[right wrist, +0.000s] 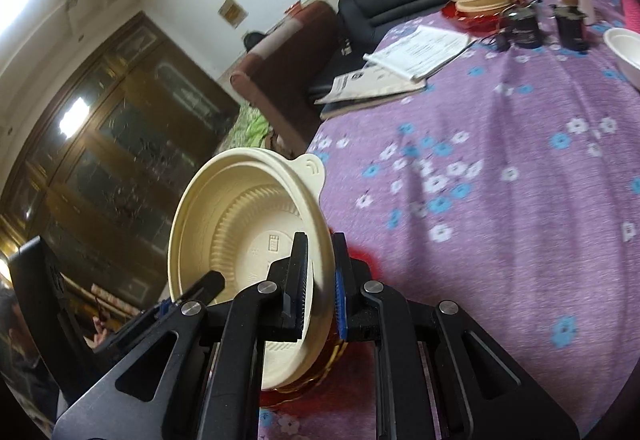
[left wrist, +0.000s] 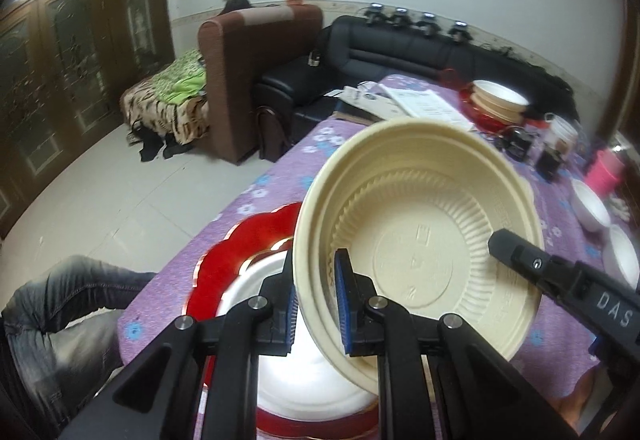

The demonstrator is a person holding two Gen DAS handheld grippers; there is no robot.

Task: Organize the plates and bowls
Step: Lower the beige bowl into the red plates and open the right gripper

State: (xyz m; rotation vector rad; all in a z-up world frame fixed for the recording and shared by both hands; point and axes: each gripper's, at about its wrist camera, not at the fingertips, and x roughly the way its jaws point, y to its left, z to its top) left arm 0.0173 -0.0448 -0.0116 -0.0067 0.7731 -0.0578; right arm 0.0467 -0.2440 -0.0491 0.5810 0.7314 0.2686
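- left claw [left wrist: 316, 300]: clamped on the rim of the cream bowl [left wrist: 420, 236], one pad inside the wall, one outside. bowl's tilted up on edge, off the desk, inside facing the cam
- right claw [right wrist: 320, 292]: same deal, clenched on the opposite rim of that bowl [right wrist: 244, 224]; in the left cam its black finger [left wrist: 516, 252] pokes in over the bowl's right edge. so both claws are gripping 1 bowl
- bowl has a ribbed inner wall, stamped marks on the bottom + a small tab handle on the rim, seen in right cam
- right under it: white plate [left wrist: 312, 380] sitting on a red plate [left wrist: 236, 256] w/ gold scalloped trim, near the front edge of the desk
- desk [right wrist: 500, 200] has a purple cloth w/ blue + white flowers
- far end: stack of cream bowls [left wrist: 498, 100] on another red plate, papers/booklets [right wrist: 404, 60] beside it, some dark small gear nearby, can't tell what
- right side: 2 white bowls [left wrist: 590, 204] on the cloth, pink thing behind them
- bkgd: black sofa [left wrist: 420, 44], brown armchair, wood cabinet, person's jeans-clad leg [left wrist: 68, 304] at lower left
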